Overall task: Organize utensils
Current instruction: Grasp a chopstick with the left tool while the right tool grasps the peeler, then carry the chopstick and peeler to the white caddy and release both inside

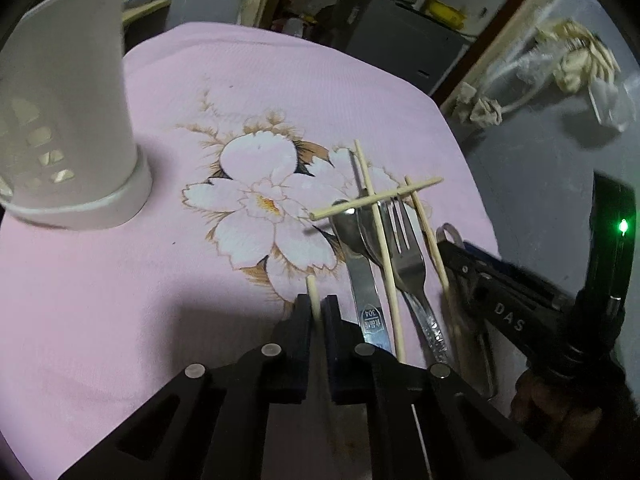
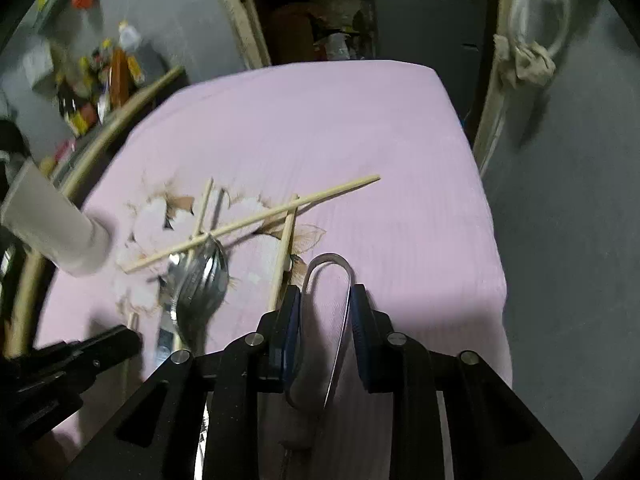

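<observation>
My left gripper (image 1: 317, 305) is shut on a wooden chopstick (image 1: 313, 295) near the table's front. To its right lie a spoon (image 1: 347, 227), a fork (image 1: 407, 248) and three more chopsticks (image 1: 376, 199), crossed over each other on the pink flowered cloth (image 1: 192, 80). A white perforated utensil holder (image 1: 68, 120) stands at the left. My right gripper (image 2: 325, 300) is shut on the looped metal handle of a utensil (image 2: 329, 264), beside the pile; it also shows in the left wrist view (image 1: 472, 256). The utensil's head is hidden.
The table's right edge (image 2: 480, 184) drops to a grey floor. A wooden frame (image 2: 492, 92) with rags (image 2: 524, 64) stands beyond the table. A cluttered shelf (image 2: 100, 76) is at the far left.
</observation>
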A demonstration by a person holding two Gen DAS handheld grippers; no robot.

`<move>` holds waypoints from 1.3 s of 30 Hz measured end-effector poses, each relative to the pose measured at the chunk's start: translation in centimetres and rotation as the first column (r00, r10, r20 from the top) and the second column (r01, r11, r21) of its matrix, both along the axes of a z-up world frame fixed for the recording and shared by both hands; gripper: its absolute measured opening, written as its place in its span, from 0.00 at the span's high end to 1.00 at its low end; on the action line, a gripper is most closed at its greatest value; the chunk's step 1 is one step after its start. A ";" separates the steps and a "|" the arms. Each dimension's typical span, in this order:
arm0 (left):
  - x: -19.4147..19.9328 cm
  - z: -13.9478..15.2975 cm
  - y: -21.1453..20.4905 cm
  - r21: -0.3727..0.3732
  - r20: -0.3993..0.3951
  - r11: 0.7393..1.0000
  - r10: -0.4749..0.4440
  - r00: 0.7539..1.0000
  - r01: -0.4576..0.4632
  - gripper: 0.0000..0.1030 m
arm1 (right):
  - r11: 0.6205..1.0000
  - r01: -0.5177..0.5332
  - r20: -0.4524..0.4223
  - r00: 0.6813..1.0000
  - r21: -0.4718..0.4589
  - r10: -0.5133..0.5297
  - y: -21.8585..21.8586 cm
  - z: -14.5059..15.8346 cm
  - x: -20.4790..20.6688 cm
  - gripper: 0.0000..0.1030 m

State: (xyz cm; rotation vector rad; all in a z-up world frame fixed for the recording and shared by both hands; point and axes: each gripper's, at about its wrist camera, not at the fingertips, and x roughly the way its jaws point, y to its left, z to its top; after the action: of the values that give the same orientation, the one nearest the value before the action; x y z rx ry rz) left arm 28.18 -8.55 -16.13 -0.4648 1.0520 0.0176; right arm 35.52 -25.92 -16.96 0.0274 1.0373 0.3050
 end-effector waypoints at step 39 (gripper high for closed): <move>-6.0 19.2 14.8 0.031 0.564 0.991 0.092 0.820 -0.133 0.95 | 0.998 -0.059 0.449 0.892 0.017 0.046 6.3 19.8 -13.1 0.79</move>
State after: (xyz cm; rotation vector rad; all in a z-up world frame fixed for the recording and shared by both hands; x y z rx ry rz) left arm 22.16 6.24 3.10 -0.4313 0.4357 0.0208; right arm 22.38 -19.59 2.86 -0.0433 0.5720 0.3563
